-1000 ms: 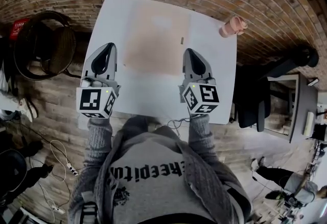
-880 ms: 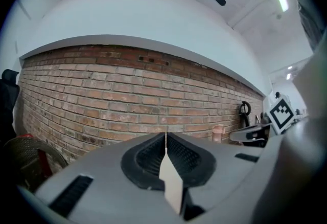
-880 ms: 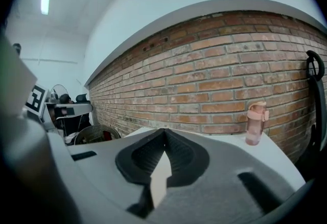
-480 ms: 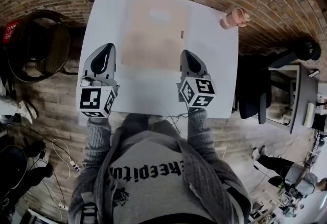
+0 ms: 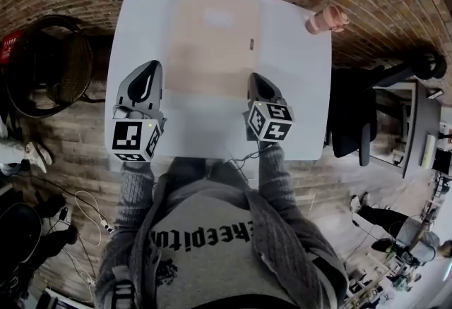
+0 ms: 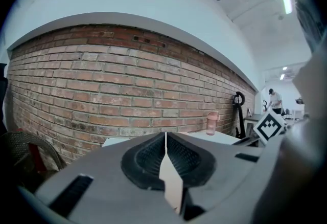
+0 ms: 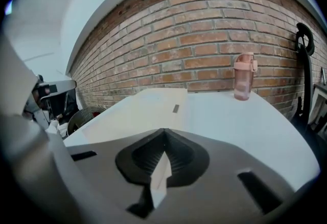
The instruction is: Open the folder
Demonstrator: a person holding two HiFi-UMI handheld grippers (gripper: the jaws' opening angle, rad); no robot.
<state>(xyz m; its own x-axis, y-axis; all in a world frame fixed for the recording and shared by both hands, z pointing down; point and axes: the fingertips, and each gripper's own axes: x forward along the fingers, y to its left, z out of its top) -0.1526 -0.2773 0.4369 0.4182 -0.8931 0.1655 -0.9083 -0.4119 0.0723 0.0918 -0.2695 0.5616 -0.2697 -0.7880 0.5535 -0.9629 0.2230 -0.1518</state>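
Your left gripper [image 5: 150,65] has its jaws pressed fully together with nothing between them. It touches nothing and hangs over the left edge of the white table [image 5: 300,96], pointing almost level toward the brick wall [image 6: 102,90]. Your right gripper [image 5: 253,77] is likewise closed and empty, and it tips more steeply down toward the tabletop. You hold both out in front of you, side by side and well apart, arms in grey sleeves [image 5: 138,195].

The folder [image 5: 212,32], tan and lying flat, sits ahead of and between the two grippers, with its near right corner close to the right gripper's tip. A small dark tab [image 5: 251,44] on its right side lies straight ahead of that gripper. A pink bottle [image 5: 326,20] stands further ahead, to that gripper's right.
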